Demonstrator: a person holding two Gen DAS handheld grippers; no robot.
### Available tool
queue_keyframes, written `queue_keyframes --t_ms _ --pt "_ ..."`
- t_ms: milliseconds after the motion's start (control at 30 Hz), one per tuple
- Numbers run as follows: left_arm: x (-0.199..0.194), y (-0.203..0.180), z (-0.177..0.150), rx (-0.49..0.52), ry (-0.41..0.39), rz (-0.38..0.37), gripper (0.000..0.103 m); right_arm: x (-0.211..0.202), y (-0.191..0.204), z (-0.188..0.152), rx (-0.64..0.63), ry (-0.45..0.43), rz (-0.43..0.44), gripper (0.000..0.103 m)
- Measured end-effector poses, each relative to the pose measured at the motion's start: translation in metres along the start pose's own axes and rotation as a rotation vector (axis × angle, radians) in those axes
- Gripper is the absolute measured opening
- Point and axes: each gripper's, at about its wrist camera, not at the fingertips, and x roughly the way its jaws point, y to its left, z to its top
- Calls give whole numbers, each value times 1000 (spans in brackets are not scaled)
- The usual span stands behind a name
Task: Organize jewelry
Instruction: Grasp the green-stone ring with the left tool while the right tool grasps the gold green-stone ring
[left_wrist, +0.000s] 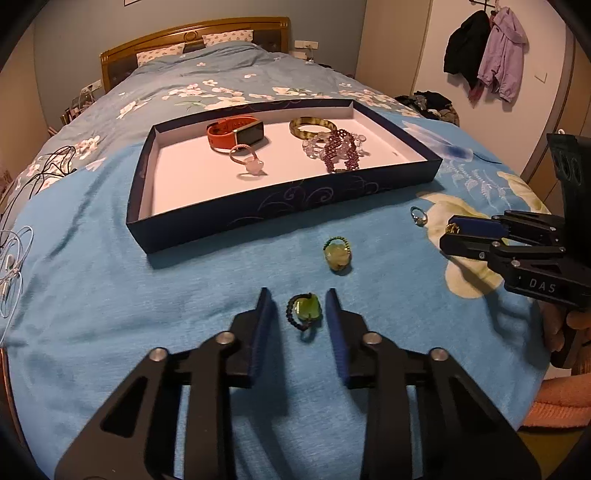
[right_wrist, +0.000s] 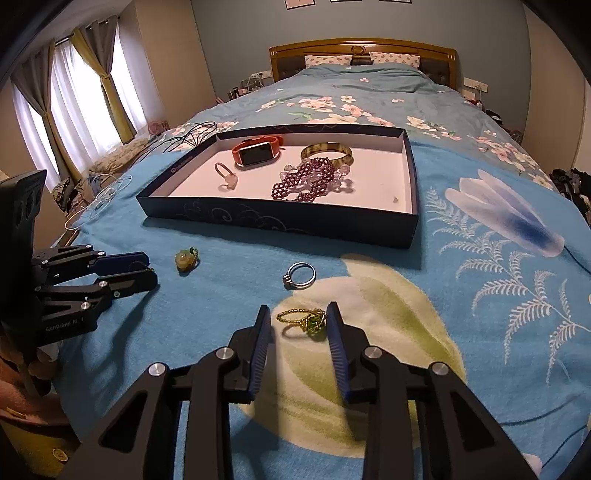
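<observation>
Both grippers are hovering low over the blue floral blanket (right_wrist: 461, 295), jaws standing wide and gripping nothing. The left gripper (left_wrist: 299, 306) is straddling a dark beaded ring with a green glass stone (left_wrist: 304, 311); the right gripper (right_wrist: 298, 322) is bracketing a gold wire ring with a green stone (right_wrist: 304, 322). The shallow navy cardboard tray (right_wrist: 295, 221) is waiting ahead. Closing on soft pile risks pinching fabric or squirting these small rings sideways.
</observation>
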Motion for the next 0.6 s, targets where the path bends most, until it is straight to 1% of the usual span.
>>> queue_keyframes --t_ms 33,100,300,600 --pt "0 1 0 -2 0 0 22 0 0 0 0 0 -3 26" --pt "0 1 -1 0 0 -2 17 0 0 1 2 2 -3 25" --pt "-1 -1 -3 4 -4 -1 14 1 -1 1 -3 2 -13 24" --pt "-3 1 -4 -7 -8 -9 14 -1 -1 1 -7 -3 -17 18"
